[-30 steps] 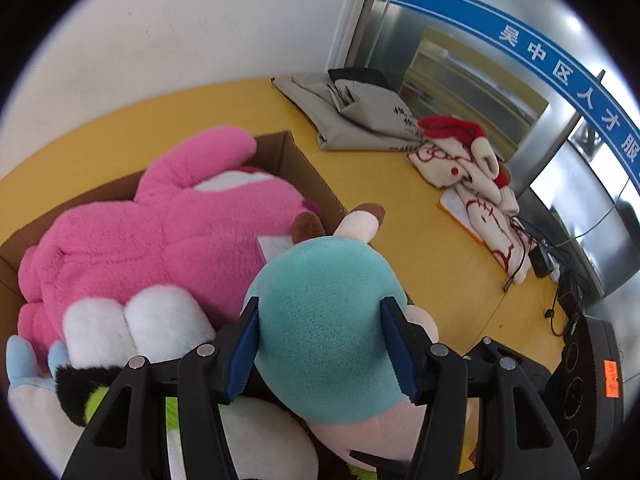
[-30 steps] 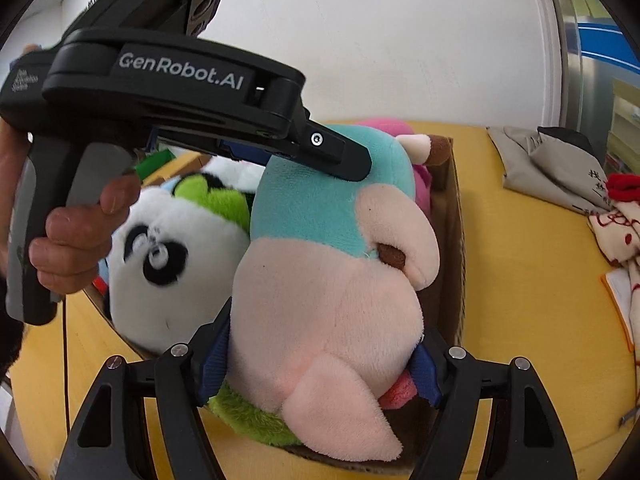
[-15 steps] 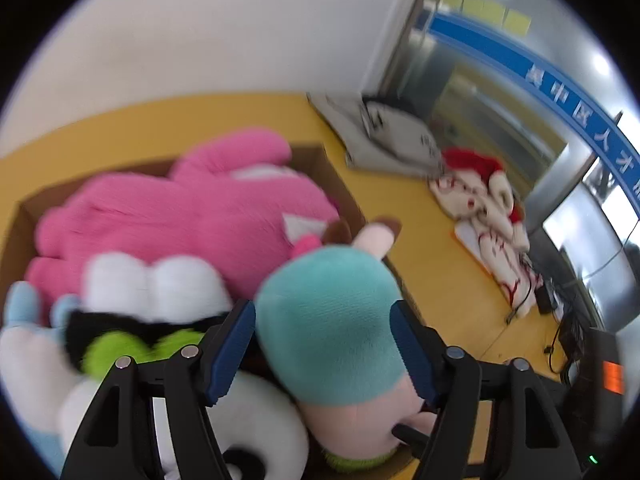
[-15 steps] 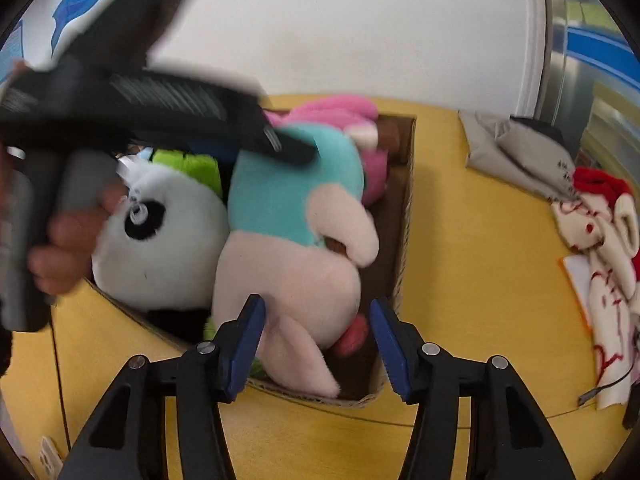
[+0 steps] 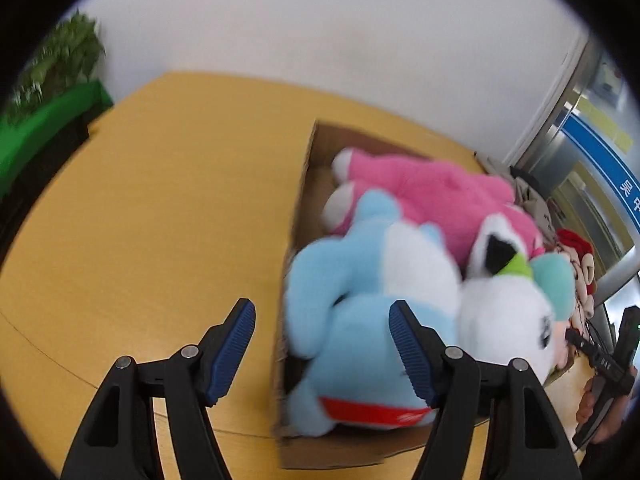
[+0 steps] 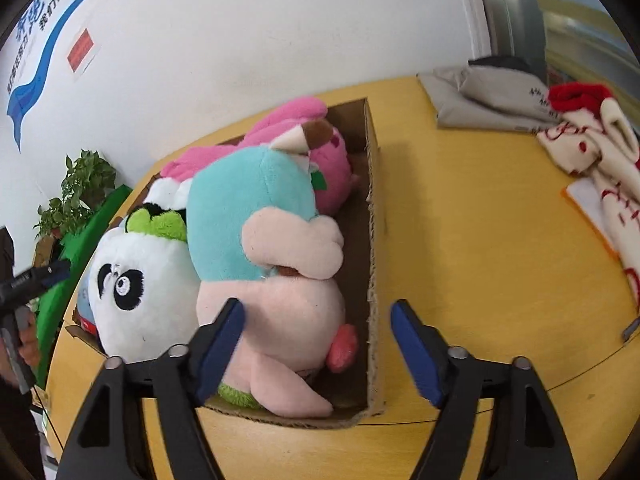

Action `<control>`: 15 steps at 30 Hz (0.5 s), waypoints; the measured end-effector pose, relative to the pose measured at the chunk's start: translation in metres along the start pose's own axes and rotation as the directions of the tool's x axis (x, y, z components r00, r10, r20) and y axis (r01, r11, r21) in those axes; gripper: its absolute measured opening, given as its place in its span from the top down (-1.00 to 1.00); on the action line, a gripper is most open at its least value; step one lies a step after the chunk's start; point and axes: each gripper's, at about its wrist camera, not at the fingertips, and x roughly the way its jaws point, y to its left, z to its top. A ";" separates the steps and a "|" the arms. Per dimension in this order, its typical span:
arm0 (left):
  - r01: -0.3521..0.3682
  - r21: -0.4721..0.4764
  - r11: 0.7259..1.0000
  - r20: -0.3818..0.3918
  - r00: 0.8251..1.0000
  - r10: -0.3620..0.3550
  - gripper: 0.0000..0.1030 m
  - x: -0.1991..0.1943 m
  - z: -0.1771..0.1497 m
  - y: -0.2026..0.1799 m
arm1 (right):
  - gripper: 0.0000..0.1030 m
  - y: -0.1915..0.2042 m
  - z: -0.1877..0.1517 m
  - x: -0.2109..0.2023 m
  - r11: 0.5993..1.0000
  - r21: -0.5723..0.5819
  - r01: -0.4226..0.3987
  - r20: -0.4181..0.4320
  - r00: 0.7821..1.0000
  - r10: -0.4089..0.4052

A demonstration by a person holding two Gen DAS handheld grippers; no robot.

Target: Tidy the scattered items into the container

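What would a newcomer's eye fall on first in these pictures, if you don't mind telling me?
Most striking is the cardboard box on the yellow table, crammed with plush toys: a teal-and-peach one beside a panda, a pink one behind, a light-blue one at the near end. Both grippers, left and right, hold nothing; the right's jaws are opening.

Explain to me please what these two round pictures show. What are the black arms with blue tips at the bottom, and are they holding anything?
No robot here: a person holds one two-finger tool in each hand, each with a wide-angle camera looking along its fingers. One picture comes from the left gripper, the other from the right gripper. Both are open and hold nothing; the right one's jaws are opening.

On the yellow table stands a cardboard box full of soft toys: pink plush, light blue plush, panda and teal-and-peach plush. Outside it lie a grey folded cloth and a red-and-cream plush.
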 end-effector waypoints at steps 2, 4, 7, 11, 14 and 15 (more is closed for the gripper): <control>0.045 -0.003 0.999 -0.015 0.999 -0.045 -0.30 0.011 -0.005 0.007 | -0.35 -0.001 0.001 0.000 1.000 0.018 0.008 0.018 1.000 -0.008; 0.120 -0.058 0.991 -0.007 0.993 -0.121 -0.12 0.012 -0.004 0.018 | -0.21 -0.007 0.000 -0.002 0.998 0.057 0.001 0.035 0.999 -0.003; 0.136 -0.058 0.989 -0.005 0.991 -0.137 0.35 0.006 -0.002 0.023 | 0.11 -0.023 -0.002 -0.010 0.990 0.133 -0.042 0.068 0.997 0.033; 0.059 -0.049 0.997 -0.007 0.998 -0.060 0.33 0.006 -0.004 0.030 | 0.12 -0.023 -0.001 -0.007 0.995 0.102 0.006 0.028 1.000 -0.009; 0.042 -0.043 0.998 -0.036 0.998 -0.044 0.27 0.014 -0.008 0.038 | 0.14 -0.015 0.002 -0.006 0.996 0.063 0.057 0.035 0.998 -0.059; 0.029 -0.029 0.999 -0.041 0.999 -0.030 0.27 0.015 -0.010 0.036 | 0.17 -0.015 0.002 -0.008 0.996 0.069 0.060 0.049 0.997 -0.064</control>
